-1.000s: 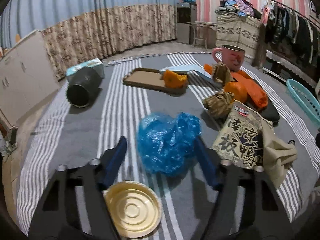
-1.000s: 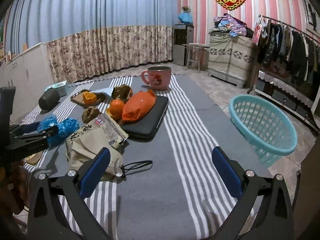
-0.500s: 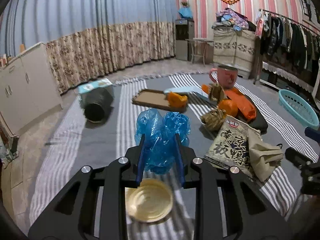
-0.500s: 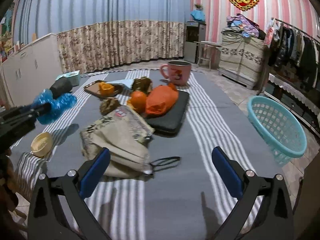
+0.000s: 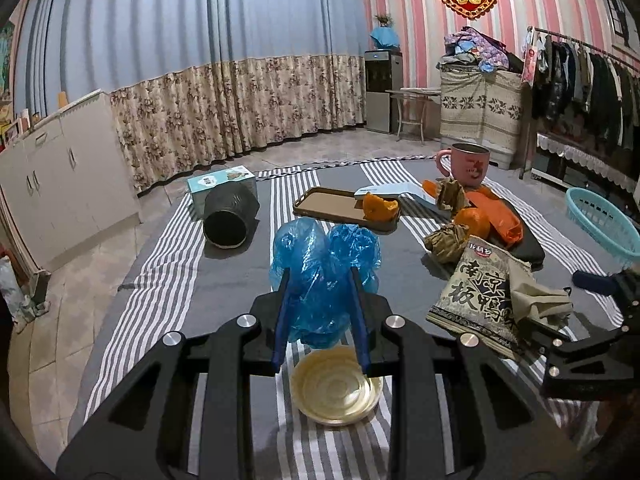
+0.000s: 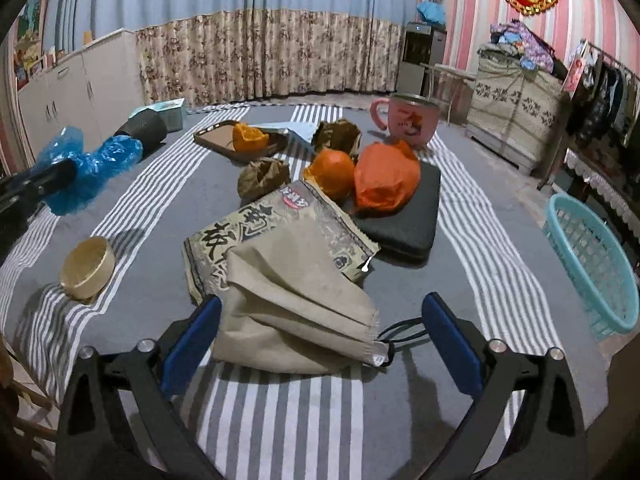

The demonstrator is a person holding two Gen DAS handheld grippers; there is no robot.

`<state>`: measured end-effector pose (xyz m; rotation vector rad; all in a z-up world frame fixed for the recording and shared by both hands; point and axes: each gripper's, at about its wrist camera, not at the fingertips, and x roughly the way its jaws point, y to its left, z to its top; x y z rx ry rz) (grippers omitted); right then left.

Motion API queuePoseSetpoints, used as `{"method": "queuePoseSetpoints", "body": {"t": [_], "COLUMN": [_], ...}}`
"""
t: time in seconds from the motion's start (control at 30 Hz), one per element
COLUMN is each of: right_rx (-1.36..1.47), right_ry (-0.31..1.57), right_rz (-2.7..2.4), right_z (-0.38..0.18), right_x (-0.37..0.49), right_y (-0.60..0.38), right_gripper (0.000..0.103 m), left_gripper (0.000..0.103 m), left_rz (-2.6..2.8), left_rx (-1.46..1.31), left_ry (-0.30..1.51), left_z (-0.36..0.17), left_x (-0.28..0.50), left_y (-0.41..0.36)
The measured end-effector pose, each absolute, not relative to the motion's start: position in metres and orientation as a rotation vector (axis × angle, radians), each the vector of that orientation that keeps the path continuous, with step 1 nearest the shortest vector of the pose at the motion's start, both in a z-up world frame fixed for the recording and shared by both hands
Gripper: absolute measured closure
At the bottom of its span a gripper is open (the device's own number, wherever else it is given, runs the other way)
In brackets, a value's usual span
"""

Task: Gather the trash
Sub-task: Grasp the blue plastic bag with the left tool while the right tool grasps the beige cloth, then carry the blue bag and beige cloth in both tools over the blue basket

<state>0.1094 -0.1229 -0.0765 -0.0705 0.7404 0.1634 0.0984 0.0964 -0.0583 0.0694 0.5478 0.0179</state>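
My left tongs [image 5: 320, 312] were clenched on the crumpled blue plastic bag [image 5: 324, 276], lifted above the worktop's near edge. My right tongs [image 6: 320, 336] gaped, straddling the beige pouch [image 6: 296, 316]; next, I judged, the teal basket [image 6: 592, 264].

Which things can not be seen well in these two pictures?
- Basket: both views, cut by the right edge; contents unclear.
- Mug: inside hidden by its rim.
- Blue bag: lower part hidden by the left gripper.
- Tissue box: partly behind the black cylinder.

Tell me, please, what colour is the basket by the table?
The basket is light turquoise, clearest in the right wrist view.
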Motion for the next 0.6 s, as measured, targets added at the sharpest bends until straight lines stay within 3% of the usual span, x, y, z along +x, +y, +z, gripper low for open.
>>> {"method": "queuePoseSetpoints", "body": {"t": [0.03, 0.27, 0.43, 0.6], "right_rx": [-0.059, -0.031, -0.006, 0.031], "right_ry": [0.75, 0.755, 0.74, 0.69], "right_rz": [0.175, 0.236, 0.265, 0.264], "right_z": [-0.077, -0.073, -0.067, -0.05], "right_x": [0.11, 0.111, 0.115, 0.112], "right_y": [-0.126, -0.133, -0.145, -0.165], "right_gripper": [0.027, 0.049, 0.075, 0.082], "left_gripper": [0.078, 0.078, 0.078, 0.078], "left_rz": [0.017, 0.018, 0.018, 0.007], "left_rx": [0.068, 0.068, 0.085, 0.109], "left_ry": [0.547, 0.543, 0.531, 0.491], "left_z": [-0.059, -0.058, -0.052, -0.038], "left_x": [0.098, 0.1, 0.102, 0.1], "left_y": [0.096, 0.091, 0.078, 0.06]}}
